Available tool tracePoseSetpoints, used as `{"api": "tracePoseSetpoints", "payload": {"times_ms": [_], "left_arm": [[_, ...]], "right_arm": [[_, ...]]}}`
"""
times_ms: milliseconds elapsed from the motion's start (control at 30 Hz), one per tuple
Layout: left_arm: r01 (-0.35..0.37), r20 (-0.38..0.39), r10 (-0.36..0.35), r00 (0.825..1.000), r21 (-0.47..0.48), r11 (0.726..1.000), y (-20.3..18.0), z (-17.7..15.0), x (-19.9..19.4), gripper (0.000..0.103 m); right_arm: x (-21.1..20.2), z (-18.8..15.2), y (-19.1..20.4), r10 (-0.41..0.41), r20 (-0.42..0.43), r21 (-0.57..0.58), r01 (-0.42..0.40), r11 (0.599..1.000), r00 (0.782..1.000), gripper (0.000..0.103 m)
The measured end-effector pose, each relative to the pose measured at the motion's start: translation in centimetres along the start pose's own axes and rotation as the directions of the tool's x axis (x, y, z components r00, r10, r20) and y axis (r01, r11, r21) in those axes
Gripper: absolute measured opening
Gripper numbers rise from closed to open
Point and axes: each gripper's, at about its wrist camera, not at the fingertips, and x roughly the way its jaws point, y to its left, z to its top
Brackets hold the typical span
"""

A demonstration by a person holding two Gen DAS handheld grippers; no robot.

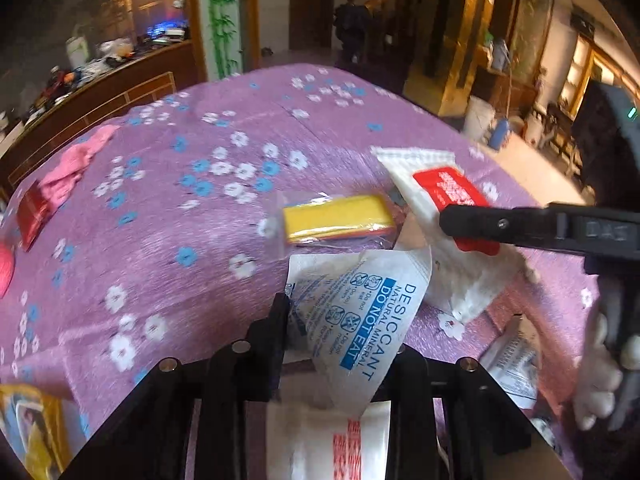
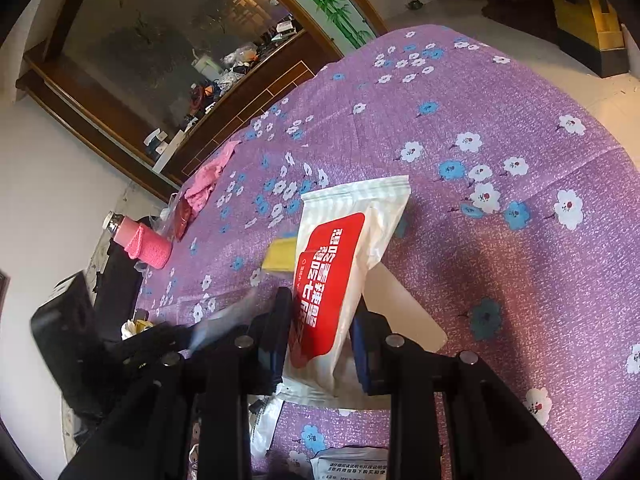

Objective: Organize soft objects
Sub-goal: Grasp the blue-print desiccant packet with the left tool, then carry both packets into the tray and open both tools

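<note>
The left tongs (image 1: 340, 320) are pinched on a white desiccant packet (image 1: 360, 312) printed in blue, held near the camera above a tabletop covered in a purple cloth with white and blue flowers (image 1: 180, 216). Just beyond that packet lies a flat yellow item in clear wrap (image 1: 338, 218), resting on the cloth. To its right, the right tongs (image 2: 320, 320) grip a white pouch with a red label (image 2: 344, 264) by its near end, its far end standing up off the cloth; from the left wrist view one black finger (image 1: 472, 224) of those tongs crosses the red label. A gloved hand (image 1: 600, 384) shows at the right edge of that view. Beneath the pouch sits a pale flat sheet (image 2: 404, 312), possibly a card, though the view is too blurred to be sure. Far to the left on the cloth lie a pink crumpled cloth (image 2: 204, 182), a dark red packet (image 2: 183, 216) just beside it, and a pink roll (image 2: 148, 248) near the cloth's left edge. Another white packet with printed text (image 2: 352, 464) lies near, below the right tongs.
</note>
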Motion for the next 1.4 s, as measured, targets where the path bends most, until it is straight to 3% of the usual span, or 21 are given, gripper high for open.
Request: {"api": "tracePoseSetpoints", "payload": {"times_ms": [133, 367, 533, 667, 767, 833, 1067, 1133, 1167, 1200, 1300, 1400], "left_arm": [[0.018, 0.062, -0.014, 0.998, -0.074, 0.997, 1.5, -0.8, -3.3, 0.029], [0.017, 0.172, 0.007, 0.985, -0.142, 0.99, 3.0, -4.7, -12.5, 0.03], [-0.066, 0.207, 0.111, 0.972, -0.213, 0.975, 5.8, -9.2, -19.3, 0.03], [-0.168, 0.213, 0.237, 0.948, -0.299, 0.939, 9.3, -13.2, -23.1, 0.03], [-0.211, 0.17, 0.29, 0.942, -0.374, 0.903, 12.1, -16.0, -23.8, 0.03], [-0.246, 0.143, 0.324, 0.935, -0.393, 0.886, 13.6, -17.3, -24.0, 0.03], [-0.28, 0.058, 0.337, 0.94, -0.433, 0.857, 18.6, -18.6, -20.6, 0.032], [-0.298, 0.035, 0.349, 0.937, -0.444, 0.845, 20.2, -18.5, -19.3, 0.043], [-0.312, 0.019, 0.36, 0.933, -0.46, 0.831, 21.1, -18.5, -18.7, 0.055], [-0.308, 0.014, 0.355, 0.935, -0.468, 0.828, 21.7, -18.4, -18.2, 0.061], [-0.292, 0.006, 0.34, 0.941, -0.497, 0.817, 22.9, -18.6, -17.9, 0.061], [-0.252, 0.041, 0.314, 0.948, -0.505, 0.826, 22.5, -19.1, -19.1, 0.061]], "right_arm": [[-0.3, 0.0, 0.1, 0.038, 0.015, 0.001, -0.038, 0.999, 0.999, 0.026], [-0.6, -0.1, 0.2, 0.078, 0.031, 0.001, -0.078, 0.997, 0.996, 0.026], [-1.1, -0.2, 0.1, 0.1, 0.056, 0.016, -0.101, 0.995, 0.993, 0.027], [-1.9, -0.3, 0.7, 0.104, 0.088, 0.006, -0.105, 0.994, 0.991, 0.027], [-3.7, -0.7, 2.0, 0.07, 0.132, -0.015, -0.068, 0.998, 0.989, 0.027], [-5.2, -1.6, 3.6, 0.103, 0.132, -0.036, -0.099, 0.994, 0.986, 0.027], [-8.1, -4.9, 11.8, 0.139, 0.076, -0.206, -0.121, 0.971, 0.987, 0.027], [-7.5, -6.1, 14.3, 0.151, 0.036, -0.247, -0.138, 0.959, 0.988, 0.027], [-7.0, -6.5, 15.3, 0.153, 0.017, -0.263, -0.143, 0.954, 0.988, 0.027], [-6.3, -7.1, 16.5, 0.155, -0.008, -0.279, -0.151, 0.948, 0.988, 0.027], [-3.7, -9.2, 19.9, 0.16, -0.088, -0.32, -0.18, 0.93, 0.983, 0.027], [-0.7, -11.3, 23.3, 0.169, -0.173, -0.349, -0.221, 0.911, 0.97, 0.027]]}}
